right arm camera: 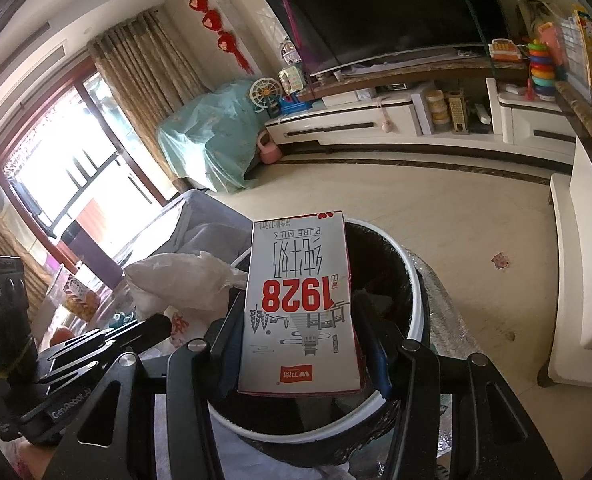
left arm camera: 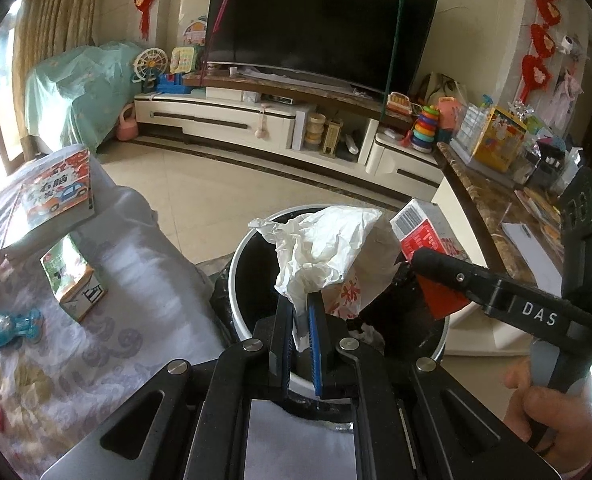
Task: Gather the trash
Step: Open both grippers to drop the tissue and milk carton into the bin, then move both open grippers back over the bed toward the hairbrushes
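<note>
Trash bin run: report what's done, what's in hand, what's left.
Done: nothing clearly dropped yet; the bin's contents can't be made out. In hand: the left tongs are shut on a crumpled white plastic bag and the right tongs are clamped on a milk carton, both over the bin's mouth. Left: release both, then fetch the small green carton lying on the cloth-covered surface.

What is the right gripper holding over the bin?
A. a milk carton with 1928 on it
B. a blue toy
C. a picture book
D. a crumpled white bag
A: the right gripper has its fingers closed on the milk carton with big red 1928 printed on it, above the bin; the crumpled white bag is in the left gripper.
</note>
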Demonstrator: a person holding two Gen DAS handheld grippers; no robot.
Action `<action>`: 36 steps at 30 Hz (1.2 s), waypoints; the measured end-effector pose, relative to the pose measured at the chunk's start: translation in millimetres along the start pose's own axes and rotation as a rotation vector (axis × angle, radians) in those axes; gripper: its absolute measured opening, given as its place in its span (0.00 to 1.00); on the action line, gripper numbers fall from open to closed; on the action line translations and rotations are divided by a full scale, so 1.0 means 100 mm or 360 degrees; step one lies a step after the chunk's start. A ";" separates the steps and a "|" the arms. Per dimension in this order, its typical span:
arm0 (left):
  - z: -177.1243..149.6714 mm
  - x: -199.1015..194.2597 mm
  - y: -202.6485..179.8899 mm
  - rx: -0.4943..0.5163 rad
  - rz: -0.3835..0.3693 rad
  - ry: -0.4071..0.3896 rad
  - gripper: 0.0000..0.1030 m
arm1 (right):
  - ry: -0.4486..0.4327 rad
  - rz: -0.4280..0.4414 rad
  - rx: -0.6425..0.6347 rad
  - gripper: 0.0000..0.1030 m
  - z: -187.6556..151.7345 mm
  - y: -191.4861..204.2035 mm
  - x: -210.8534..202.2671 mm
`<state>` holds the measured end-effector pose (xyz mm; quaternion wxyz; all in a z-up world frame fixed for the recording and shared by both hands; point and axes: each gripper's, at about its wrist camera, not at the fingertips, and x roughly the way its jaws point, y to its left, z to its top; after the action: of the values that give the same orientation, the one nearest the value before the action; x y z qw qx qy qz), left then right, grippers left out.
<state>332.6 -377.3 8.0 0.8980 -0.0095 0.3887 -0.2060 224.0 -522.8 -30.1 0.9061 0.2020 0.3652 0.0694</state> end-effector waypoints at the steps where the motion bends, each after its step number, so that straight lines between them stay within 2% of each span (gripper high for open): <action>1: 0.01 0.01 0.00 -0.0003 0.0002 0.0002 0.06 | 0.0002 -0.0003 -0.0003 0.50 0.01 0.00 0.01; 17: 0.08 0.21 -0.07 0.0028 0.0039 0.0060 0.06 | 0.0069 -0.0022 -0.0009 0.51 0.09 -0.06 0.16; 20: 0.08 0.22 -0.08 0.0038 0.0019 0.0075 0.18 | 0.0062 -0.0010 0.0011 0.53 0.10 -0.08 0.16; 22: 0.08 0.20 -0.09 0.0043 0.0028 0.0059 0.34 | 0.0051 -0.0025 0.0009 0.55 0.10 -0.08 0.15; 23: 0.07 0.18 -0.09 0.0044 0.0035 0.0048 0.37 | 0.0048 -0.0023 0.0014 0.57 0.10 -0.09 0.14; 25: 0.03 0.15 -0.08 0.0033 0.0047 0.0031 0.48 | 0.0033 -0.0012 0.0030 0.66 0.10 -0.09 0.12; 27: -0.03 0.12 -0.05 0.0021 0.0046 0.0022 0.49 | 0.0018 -0.0011 0.0036 0.72 0.09 -0.10 0.09; 30: -0.15 0.05 0.01 -0.0007 0.0067 0.0027 0.49 | 0.0014 -0.0009 0.0062 0.75 0.07 -0.11 0.06; 33: -0.27 -0.07 0.11 -0.0057 0.0078 0.0015 0.56 | -0.0006 -0.0005 0.0067 0.82 0.04 -0.08 0.00; 36: -0.45 -0.23 0.23 -0.0130 0.0097 0.0002 0.58 | -0.0024 0.0021 0.0041 0.87 -0.03 0.01 -0.07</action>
<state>295.7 -340.9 -11.7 0.9024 -0.0341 0.3976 -0.1626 216.8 -522.9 -27.2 0.9057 0.2164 0.3579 0.0691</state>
